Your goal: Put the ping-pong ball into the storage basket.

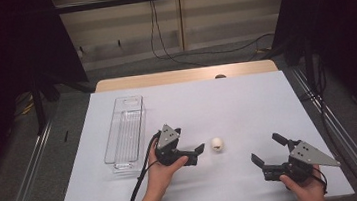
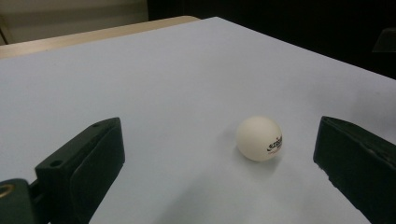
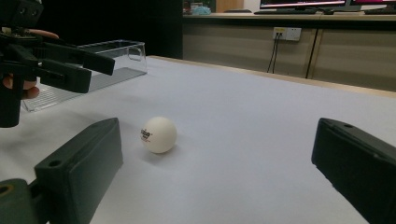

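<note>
Two grippers are in my hands over the white-covered table (image 1: 246, 98), and both have their jaws spread wide with nothing between the pads. One white ping-pong ball (image 1: 217, 144) with a small printed logo sits on the table just below the middle of the high view, between the two grippers. My left gripper (image 1: 198, 151) is at lower centre, its tips just beside the ball but not touching it. From the left gripper view the ball (image 2: 259, 138) lies right of centre, nearer the right-hand jaw. My right gripper (image 1: 267, 150) is at the lower right of the high view, near the ball but clearly apart from it. A clear plastic bin (image 1: 125, 131) lies at centre left, lengthwise toward the far edge, just beside my left hand (image 1: 161, 175).
</note>
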`<state>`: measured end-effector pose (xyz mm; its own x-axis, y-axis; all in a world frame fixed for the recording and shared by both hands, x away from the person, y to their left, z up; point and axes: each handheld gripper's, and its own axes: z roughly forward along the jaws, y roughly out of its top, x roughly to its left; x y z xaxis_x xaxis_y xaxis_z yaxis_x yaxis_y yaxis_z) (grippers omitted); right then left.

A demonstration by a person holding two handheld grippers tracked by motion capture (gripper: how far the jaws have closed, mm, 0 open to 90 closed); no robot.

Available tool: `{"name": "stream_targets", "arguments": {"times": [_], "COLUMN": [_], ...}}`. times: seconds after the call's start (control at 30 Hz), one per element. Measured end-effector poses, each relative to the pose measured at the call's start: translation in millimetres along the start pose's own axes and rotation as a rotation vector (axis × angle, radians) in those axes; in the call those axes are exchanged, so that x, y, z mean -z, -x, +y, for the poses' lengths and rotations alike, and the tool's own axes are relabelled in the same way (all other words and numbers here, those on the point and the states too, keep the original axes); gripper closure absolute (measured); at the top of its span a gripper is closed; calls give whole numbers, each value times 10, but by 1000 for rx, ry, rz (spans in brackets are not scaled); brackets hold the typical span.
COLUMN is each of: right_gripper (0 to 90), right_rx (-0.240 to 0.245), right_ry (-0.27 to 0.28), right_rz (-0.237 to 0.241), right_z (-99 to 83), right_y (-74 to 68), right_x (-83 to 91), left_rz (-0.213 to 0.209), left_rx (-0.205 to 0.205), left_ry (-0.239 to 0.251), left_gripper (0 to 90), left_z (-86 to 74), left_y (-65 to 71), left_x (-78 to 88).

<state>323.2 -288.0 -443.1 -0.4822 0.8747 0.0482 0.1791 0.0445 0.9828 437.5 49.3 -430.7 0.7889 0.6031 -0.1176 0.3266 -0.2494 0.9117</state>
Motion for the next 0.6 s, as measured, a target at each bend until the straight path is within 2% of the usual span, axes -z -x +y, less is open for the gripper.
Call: {"name": "stream_targets", "arguments": {"times": [0.03,0.37,0.4,0.43,0.6], "right_gripper": [13,14,14,14,14], "right_rx": [0,3,1,1,1], "right_ry": [-1,-2,-1,-1,0], "right_rz": [1,1,1,2,-3], "right_z": [0,-1,0,0,0], "right_y": [-1,1,0,0,4], "right_x": [-1,-2,-2,-2,-5], "left_rz": [1,-14,-3,-13,-8], "left_rx": [-11,-2,0,3,-9], "left_ry": [-3,-12,-24,-14,-30], "left_gripper": [21,22,22,22,22], "left_z": [5,8,11,5,2], "left_y": [-2,16,25,27,35], "left_x": [-7,-79,-82,-97,-120]}}
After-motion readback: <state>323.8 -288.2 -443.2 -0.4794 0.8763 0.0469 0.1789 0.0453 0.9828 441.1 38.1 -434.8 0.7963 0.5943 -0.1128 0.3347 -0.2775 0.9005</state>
